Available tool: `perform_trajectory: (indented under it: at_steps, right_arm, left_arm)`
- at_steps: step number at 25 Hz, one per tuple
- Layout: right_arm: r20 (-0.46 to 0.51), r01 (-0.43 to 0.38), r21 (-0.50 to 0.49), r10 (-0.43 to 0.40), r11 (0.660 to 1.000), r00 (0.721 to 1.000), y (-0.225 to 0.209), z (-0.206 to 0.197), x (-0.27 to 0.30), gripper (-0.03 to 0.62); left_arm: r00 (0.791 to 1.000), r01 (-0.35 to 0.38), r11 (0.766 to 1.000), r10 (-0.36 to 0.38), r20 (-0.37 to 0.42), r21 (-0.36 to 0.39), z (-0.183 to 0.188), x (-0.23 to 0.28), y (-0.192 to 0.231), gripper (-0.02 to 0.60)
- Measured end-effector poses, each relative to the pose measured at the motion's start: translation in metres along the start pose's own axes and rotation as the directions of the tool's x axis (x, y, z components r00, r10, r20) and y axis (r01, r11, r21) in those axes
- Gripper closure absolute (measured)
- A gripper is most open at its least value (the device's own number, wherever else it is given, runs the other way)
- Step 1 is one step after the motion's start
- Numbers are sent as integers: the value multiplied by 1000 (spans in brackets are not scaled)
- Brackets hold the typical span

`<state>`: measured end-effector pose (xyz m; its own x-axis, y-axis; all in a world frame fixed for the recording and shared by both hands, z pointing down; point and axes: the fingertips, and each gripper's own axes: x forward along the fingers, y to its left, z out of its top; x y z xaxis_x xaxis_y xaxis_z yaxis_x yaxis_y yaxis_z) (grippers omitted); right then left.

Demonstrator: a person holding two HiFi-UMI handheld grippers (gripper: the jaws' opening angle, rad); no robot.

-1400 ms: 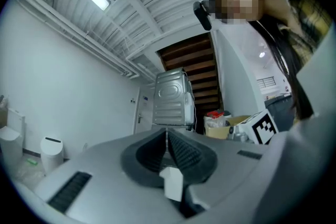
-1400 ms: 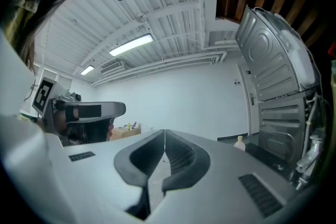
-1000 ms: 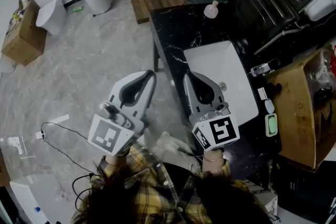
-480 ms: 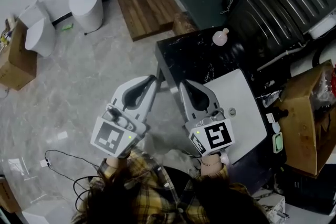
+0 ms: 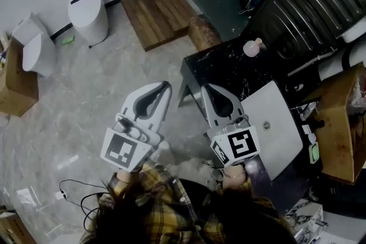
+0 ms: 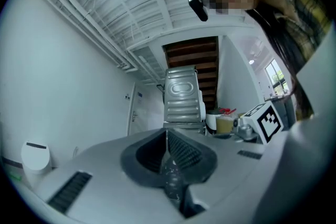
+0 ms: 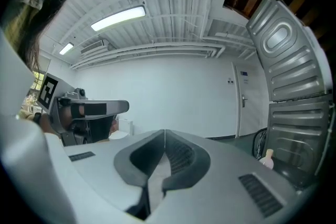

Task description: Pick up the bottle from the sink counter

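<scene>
The small, pale pink, round plastic bottle (image 5: 252,47) stands upright on the black marbled worktop (image 5: 220,66), in the upper right of the head view, beyond the white rectangular sink basin (image 5: 280,128). Both tools are well apart from it. The left gripper (image 5: 164,86) hangs over the pale stone floor (image 5: 86,94) at centre frame, its jaws pressed together on nothing. The right gripper (image 5: 205,90) (jaws likewise closed and empty) overlaps the worktop's left edge, just beside the basin.
</scene>
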<state>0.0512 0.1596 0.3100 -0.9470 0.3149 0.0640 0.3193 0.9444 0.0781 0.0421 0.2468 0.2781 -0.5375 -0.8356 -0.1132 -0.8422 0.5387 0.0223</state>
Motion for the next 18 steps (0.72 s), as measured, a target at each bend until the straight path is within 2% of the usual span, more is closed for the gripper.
perform_trajectory:
  at_steps: [9, 14, 18]
  right_arm:
    - [-41, 44, 5, -44, 999, 998, 16, -7, 24, 577]
    - [-73, 41, -6, -41, 999, 996, 7, -16, 39, 577]
    - [-78, 28, -9, -29, 1000, 997, -8, -20, 65, 577]
  left_arm:
    - [1000, 26, 1000, -26, -12, -12, -2, -8, 35, 555]
    - [999, 37, 999, -38, -32, -31, -16, 3, 48, 555]
    - [999, 16, 999, -17, -43, -33, -22, 16, 69, 555]
